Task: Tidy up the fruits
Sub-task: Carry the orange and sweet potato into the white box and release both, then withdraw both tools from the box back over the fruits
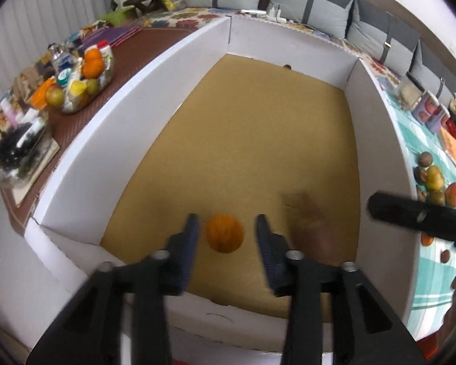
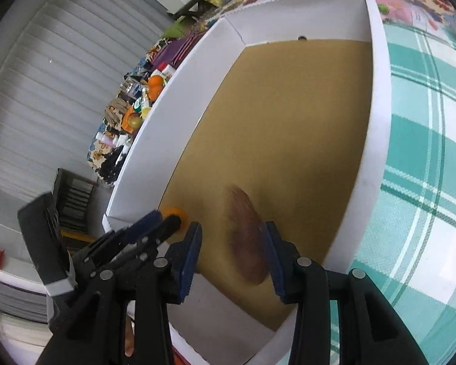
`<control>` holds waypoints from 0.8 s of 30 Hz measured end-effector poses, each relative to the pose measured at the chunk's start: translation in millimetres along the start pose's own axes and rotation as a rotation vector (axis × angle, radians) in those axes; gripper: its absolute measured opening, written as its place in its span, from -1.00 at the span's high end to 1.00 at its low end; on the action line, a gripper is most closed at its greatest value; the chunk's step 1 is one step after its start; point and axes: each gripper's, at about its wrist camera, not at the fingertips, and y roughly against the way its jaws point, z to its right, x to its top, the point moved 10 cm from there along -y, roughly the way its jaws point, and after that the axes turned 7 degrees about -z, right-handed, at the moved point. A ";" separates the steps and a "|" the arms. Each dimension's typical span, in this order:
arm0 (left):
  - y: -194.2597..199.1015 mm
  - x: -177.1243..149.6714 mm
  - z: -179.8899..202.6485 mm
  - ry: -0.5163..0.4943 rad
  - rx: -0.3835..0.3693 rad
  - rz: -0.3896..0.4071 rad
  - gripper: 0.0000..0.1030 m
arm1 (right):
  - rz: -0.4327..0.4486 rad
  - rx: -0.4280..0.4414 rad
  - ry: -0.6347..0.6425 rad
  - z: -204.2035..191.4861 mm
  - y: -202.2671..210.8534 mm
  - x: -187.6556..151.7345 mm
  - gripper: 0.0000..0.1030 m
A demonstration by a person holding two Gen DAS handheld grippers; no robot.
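One orange lies on the tan floor of the white-walled box, between the two blue-padded fingers of the left gripper and a little ahead of their pads. There is clear space on either side of it, so the jaws stand parted and hold nothing. Just to the right of the right finger a single brown, blurred fruit shows on the box floor.

In the right wrist view that same brown fruit is an elongated smear sitting between the two fingers of the right gripper, nearer the right finger than the left one. A gap shows on the left side; on the right the blur makes contact hard to judge, so I cannot tell whether the pads still press it. The left gripper appears off to the left of these fingers, with the orange at its tips.

Outside the box, beyond the left fingers, one clear bowl holds two oranges, some greenish fruits and small bottles. To the right, on a teal checked cloth, about six loose fruits lie in a cluster.
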 end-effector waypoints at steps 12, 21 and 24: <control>85.5 -24.7 92.3 -0.080 -0.175 0.221 -0.77 | 0.369 -0.383 0.068 83.3 162.9 -52.0 -1.00; 102.9 -72.7 235.2 -0.322 -0.348 0.232 -0.81 | 0.492 -0.756 -0.035 190.8 278.3 -151.3 -1.00; 96.8 -89.5 263.4 -0.370 -0.361 0.210 -0.81 | 0.504 -0.795 -0.061 208.1 292.5 -176.2 -1.00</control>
